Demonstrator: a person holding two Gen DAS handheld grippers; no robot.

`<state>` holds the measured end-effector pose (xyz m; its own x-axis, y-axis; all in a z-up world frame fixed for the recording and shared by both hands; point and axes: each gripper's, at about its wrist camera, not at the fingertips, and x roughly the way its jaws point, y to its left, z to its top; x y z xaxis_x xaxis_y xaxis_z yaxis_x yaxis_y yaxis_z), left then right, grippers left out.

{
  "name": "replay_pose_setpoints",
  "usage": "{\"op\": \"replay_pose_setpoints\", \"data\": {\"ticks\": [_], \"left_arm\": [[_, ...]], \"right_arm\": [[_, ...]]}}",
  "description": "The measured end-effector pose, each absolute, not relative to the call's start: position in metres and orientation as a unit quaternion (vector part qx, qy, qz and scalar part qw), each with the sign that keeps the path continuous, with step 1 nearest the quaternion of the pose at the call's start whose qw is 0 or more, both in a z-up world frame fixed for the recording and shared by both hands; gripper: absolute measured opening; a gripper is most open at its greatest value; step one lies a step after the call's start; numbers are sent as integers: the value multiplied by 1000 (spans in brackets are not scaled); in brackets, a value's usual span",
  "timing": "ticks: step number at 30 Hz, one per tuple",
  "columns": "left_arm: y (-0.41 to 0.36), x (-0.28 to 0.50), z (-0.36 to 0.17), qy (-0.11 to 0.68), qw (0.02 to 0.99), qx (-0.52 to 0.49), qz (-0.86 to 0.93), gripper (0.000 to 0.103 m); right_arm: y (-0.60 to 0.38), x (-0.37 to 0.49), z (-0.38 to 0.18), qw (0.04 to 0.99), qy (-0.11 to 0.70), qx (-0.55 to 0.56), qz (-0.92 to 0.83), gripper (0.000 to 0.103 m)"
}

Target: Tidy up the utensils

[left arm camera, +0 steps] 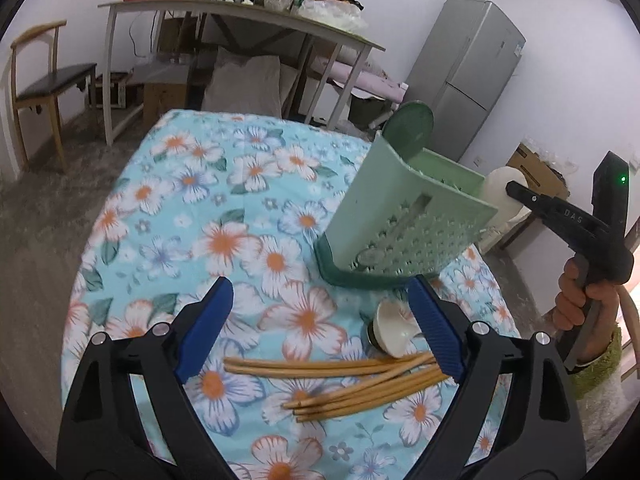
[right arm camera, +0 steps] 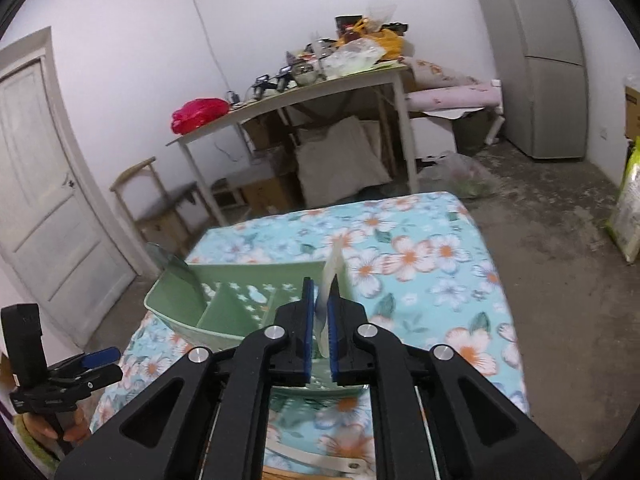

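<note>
My left gripper [left arm camera: 319, 280] is open wide, low over the floral-cloth table [left arm camera: 192, 200]. Several wooden chopsticks [left arm camera: 340, 384] lie between its blue pads, and a white ceramic spoon [left arm camera: 394, 328] rests by the right pad. The green perforated utensil holder [left arm camera: 408, 216] stands just beyond. My right gripper [right arm camera: 320, 282] hovers over that holder [right arm camera: 224, 320], its pads a narrow gap apart. A pale, blurred utensil [right arm camera: 334, 264] stands between them, loose. From the left wrist, the right gripper [left arm camera: 514, 190] shows beyond the holder, held by a hand [left arm camera: 580, 296]. The left gripper [right arm camera: 110, 364] shows at lower left.
A white flat utensil [right arm camera: 320, 460] lies on the cloth under my right gripper. Behind the table stand a cluttered long table [left arm camera: 240, 12], a wooden chair [left arm camera: 40, 80], a grey fridge [left arm camera: 468, 72] and a door [right arm camera: 48, 184]. The floor is bare concrete.
</note>
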<state>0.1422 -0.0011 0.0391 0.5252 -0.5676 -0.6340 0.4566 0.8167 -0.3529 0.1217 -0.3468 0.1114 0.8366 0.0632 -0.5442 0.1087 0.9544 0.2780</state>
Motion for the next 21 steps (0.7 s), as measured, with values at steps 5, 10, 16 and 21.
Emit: {"op": "replay_pose_setpoints", "data": {"ticks": [5,10,16,21], "left_arm": [[2,144,37,385,873,-72,-289,87],[5,144,36,387,871,-84,-291,90],[5,143,30,413,854,-89,-303,91],[8,141,30,405,861,-87,-294,95]], "right_arm": [[-355,109,120,953,262,153,-22,31],[-354,95,132,958,239,156,-31,33],[-343,68,132,960,230,158,-29,37],[-323,52,109,949,280,138,-44,49]]}}
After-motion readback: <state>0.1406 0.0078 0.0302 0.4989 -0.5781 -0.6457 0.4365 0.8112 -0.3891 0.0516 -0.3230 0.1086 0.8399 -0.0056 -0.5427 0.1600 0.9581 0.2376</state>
